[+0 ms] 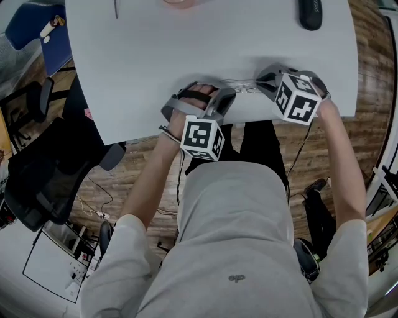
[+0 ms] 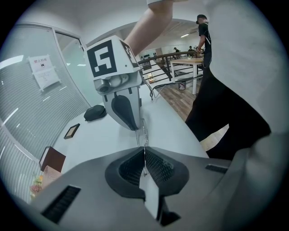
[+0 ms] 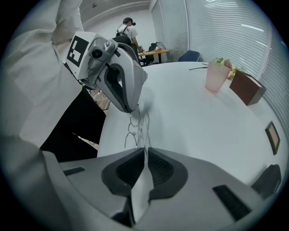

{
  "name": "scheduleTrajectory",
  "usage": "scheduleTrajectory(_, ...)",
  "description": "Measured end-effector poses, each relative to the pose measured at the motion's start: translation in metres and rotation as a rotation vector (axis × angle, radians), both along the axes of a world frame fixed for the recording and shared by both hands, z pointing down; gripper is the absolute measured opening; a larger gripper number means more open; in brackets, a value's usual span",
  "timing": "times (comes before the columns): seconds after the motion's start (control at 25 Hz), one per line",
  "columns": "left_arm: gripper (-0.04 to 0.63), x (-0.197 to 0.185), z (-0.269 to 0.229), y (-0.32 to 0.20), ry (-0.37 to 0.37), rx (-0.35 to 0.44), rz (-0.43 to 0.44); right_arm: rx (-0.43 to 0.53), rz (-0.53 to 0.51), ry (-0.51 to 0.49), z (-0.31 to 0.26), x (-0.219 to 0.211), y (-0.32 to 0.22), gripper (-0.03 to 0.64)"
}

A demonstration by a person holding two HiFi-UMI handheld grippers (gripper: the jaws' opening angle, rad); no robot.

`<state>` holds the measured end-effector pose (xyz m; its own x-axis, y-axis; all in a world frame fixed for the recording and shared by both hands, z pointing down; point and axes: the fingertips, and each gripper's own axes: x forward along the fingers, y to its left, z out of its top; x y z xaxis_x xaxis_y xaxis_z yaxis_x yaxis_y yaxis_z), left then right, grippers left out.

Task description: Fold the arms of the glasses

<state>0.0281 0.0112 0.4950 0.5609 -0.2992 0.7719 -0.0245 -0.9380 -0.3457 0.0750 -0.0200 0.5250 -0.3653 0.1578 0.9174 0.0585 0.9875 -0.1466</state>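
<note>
Thin wire-framed glasses (image 1: pixel 243 86) lie at the near edge of the white table (image 1: pixel 205 43), between my two grippers. My left gripper (image 1: pixel 225 94) is shut on one thin metal arm; in the left gripper view the wire (image 2: pixel 144 133) runs straight into the closed pads (image 2: pixel 156 163). My right gripper (image 1: pixel 266 79) is shut on the other end. In the right gripper view the round lens rims (image 3: pixel 132 131) sit just beyond the jaws (image 3: pixel 145 150), and the wire passes between the pads. Each gripper faces the other across the glasses.
A black case (image 1: pixel 310 12) lies at the table's far right. A pink cup (image 3: pixel 216 74), a brown box (image 3: pixel 246 88) and a small dark frame (image 3: pixel 272 133) stand further back. A black office chair (image 1: pixel 37 161) is at the left, off the table.
</note>
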Motion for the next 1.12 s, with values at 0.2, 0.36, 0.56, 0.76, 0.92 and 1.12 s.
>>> scheduleTrajectory(0.2,0.025,-0.001,0.001,0.002,-0.004,-0.001,0.007,-0.016,0.041,-0.008,-0.001,0.004,0.0,0.06)
scheduleTrajectory(0.36,0.025,0.001,0.001,0.003,-0.003,0.0,0.013,-0.008,0.095,-0.041,-0.011,0.006,-0.005,0.057)
scheduleTrajectory(0.56,0.025,0.003,-0.001,0.005,0.011,-0.012,0.024,-0.013,0.148,-0.091,-0.027,0.006,0.002,0.045)
scheduleTrajectory(0.76,0.025,0.005,-0.001,0.007,0.016,-0.021,0.025,-0.024,0.107,-0.091,-0.025,0.008,0.025,0.072)
scheduleTrajectory(0.92,0.025,0.005,-0.002,0.007,0.045,-0.049,0.015,-0.001,0.084,-0.08,-0.019,0.008,0.032,0.066)
scheduleTrajectory(1.12,0.025,0.005,-0.002,0.006,0.073,-0.08,-0.002,0.015,0.09,-0.083,-0.016,0.008,0.028,0.035)
